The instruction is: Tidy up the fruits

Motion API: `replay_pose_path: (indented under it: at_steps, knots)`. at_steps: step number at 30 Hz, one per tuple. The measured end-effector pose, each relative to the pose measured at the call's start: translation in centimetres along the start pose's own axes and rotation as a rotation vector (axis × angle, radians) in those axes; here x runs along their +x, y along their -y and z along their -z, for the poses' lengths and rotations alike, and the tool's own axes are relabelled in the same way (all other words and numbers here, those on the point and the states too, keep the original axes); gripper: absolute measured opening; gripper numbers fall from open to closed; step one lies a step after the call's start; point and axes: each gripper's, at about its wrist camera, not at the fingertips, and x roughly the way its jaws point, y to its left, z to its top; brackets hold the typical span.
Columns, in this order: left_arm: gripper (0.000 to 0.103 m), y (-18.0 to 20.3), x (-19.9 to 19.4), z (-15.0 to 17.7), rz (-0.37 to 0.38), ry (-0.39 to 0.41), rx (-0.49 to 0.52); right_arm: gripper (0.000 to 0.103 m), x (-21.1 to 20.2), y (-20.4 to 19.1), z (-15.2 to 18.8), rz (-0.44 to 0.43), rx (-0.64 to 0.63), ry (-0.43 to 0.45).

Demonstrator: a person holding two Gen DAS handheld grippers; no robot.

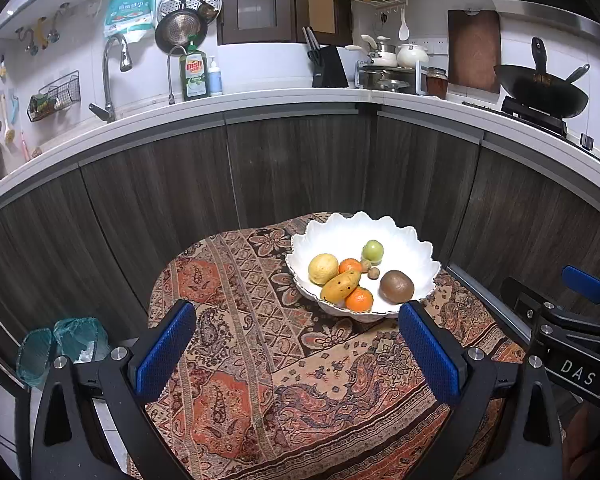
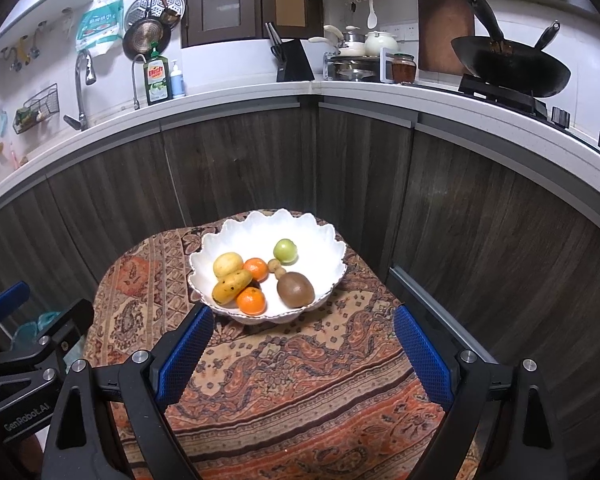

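A white scalloped bowl (image 1: pixel 412 248) (image 2: pixel 324 240) sits at the far end of a small table with a patterned cloth (image 1: pixel 260 360) (image 2: pixel 300 380). In it lie a lemon (image 1: pixel 323 268) (image 2: pixel 227 264), a mango (image 1: pixel 341 285) (image 2: pixel 233 286), two oranges (image 1: pixel 359 298) (image 2: pixel 251 300), a green fruit (image 1: pixel 372 250) (image 2: pixel 286 250), a kiwi (image 1: pixel 396 286) (image 2: pixel 295 289) and small brown fruits (image 1: pixel 374 273). My left gripper (image 1: pixel 298 344) is open and empty, short of the bowl. My right gripper (image 2: pixel 304 354) is open and empty, just in front of the bowl.
Dark wood cabinets (image 1: pixel 300 168) stand right behind the table under a white counter with a sink tap (image 1: pixel 110 76), a knife block (image 1: pixel 328 66) and a wok (image 1: pixel 540 88). A green plastic bag (image 1: pixel 64 344) lies on the floor to the left.
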Motion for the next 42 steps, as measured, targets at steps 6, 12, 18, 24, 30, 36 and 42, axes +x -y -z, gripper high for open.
replay_pose_path:
  at_steps: [6,12,18,24,30,36,42]
  knots:
    - [0.103,-0.08,-0.03,0.01,-0.001,0.002,-0.001,0.092,0.03,0.00,-0.02,0.000,-0.002,-0.001]
    - [0.103,-0.12,-0.03,-0.01,-0.002,0.004,0.000,0.092,0.09,0.08,0.02,0.000,-0.002,0.003]
    - [0.103,0.08,0.04,0.02,-0.004,-0.001,-0.002,0.092,0.06,0.09,-0.01,-0.001,-0.003,0.003]
    - [0.103,0.34,0.03,0.06,-0.006,-0.007,-0.006,0.092,0.04,0.25,-0.09,-0.002,-0.003,0.005]
    - [0.103,0.59,0.00,0.15,0.001,-0.010,-0.012,0.092,0.07,0.30,-0.11,-0.002,-0.001,0.007]
    - [0.103,0.50,-0.12,0.13,0.005,-0.011,-0.021,0.092,0.04,0.33,-0.22,-0.004,-0.002,0.005]
    - [0.103,0.60,-0.08,0.15,0.003,-0.015,-0.023,0.092,0.10,0.38,-0.23,-0.003,-0.001,0.004]
